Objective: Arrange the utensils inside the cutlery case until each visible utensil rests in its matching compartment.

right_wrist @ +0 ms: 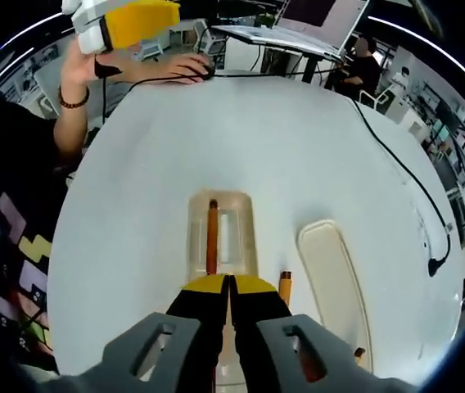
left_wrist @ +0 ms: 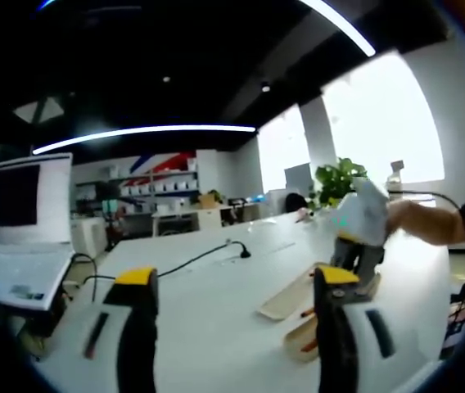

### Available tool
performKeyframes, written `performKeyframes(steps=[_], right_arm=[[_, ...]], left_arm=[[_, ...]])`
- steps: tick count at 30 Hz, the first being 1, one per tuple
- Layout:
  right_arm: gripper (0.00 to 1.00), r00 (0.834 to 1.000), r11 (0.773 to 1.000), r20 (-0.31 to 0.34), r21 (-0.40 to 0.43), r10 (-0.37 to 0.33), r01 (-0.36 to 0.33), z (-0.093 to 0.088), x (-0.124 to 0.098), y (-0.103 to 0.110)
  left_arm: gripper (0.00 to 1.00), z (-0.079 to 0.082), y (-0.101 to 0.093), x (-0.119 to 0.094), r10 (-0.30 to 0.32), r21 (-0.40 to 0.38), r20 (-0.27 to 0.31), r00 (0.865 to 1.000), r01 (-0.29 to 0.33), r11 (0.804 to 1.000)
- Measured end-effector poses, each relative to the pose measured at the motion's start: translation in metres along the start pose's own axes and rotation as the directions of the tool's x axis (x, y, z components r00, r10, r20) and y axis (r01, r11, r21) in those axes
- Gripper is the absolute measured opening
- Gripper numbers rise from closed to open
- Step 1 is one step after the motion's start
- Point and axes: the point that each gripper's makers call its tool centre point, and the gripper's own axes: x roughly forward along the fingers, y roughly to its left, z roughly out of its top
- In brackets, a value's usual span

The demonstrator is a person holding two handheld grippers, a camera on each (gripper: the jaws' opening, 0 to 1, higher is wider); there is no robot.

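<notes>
Cutlery case, a beige oblong plastic tray [right_wrist: 244, 225], lies just ahead of the right gripper [right_wrist: 229, 285], whose jaws are pressed together; an orange-handled utensil [right_wrist: 212, 237] rests inside. Another orange-handled utensil [right_wrist: 285, 288] beside the case likely needs picking next. The left gripper [left_wrist: 237, 282], spread wide, hovers well away from the case.

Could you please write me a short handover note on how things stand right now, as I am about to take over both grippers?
Left gripper: open, holding nothing, raised above the white table.
Right gripper: fingers closed together over the near end of the clear rectangular cutlery case; whether they pinch anything cannot be told.
An orange-handled utensil lies in the case's left slot. Another orange-handled utensil lies on the table between the case and the cream oblong lid.
Done: one utensil in the case.
Left: the loose utensil, at least.
</notes>
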Motion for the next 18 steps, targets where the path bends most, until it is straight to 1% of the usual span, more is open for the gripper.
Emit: performKeyframes(steps=[1, 3, 4, 9, 13, 18], right_arm=[[0.00, 1.000, 1.000, 0.006, -0.003, -0.005, 0.005, 0.002, -0.004, 0.000], [0.01, 0.999, 0.999, 0.020, -0.007, -0.051, 0.051, 0.007, -0.010, -0.009], [0.01, 0.998, 0.998, 0.020, -0.010, -0.064, 0.064, 0.008, -0.013, -0.012], [0.01, 0.996, 0.996, 0.026, 0.007, -0.084, 0.084, 0.008, -0.022, -0.020], [0.02, 0.997, 0.996, 0.021, 0.031, -0.079, 0.079, 0.002, -0.023, -0.026], [0.03, 0.996, 0.993, 0.000, 0.074, -0.093, 0.093, -0.010, -0.020, -0.040]], left_arm=[[0.82, 0.000, 0.000, 0.000, 0.000, 0.000, -0.001, 1.000, 0.000, 1.000], [0.82, -0.001, -0.001, 0.000, -0.001, 0.000, -0.002, 1.000, 0.001, 1.000], [0.82, -0.001, -0.001, 0.000, -0.001, 0.000, -0.003, 1.000, 0.001, 1.000], [0.82, 0.000, -0.003, 0.000, -0.004, 0.003, -0.002, 1.000, 0.004, 1.000], [0.82, 0.000, -0.002, 0.000, -0.002, 0.002, 0.000, 1.000, 0.002, 1.000], [0.82, 0.000, 0.000, 0.000, 0.003, 0.001, -0.003, 1.000, -0.003, 1.000]])
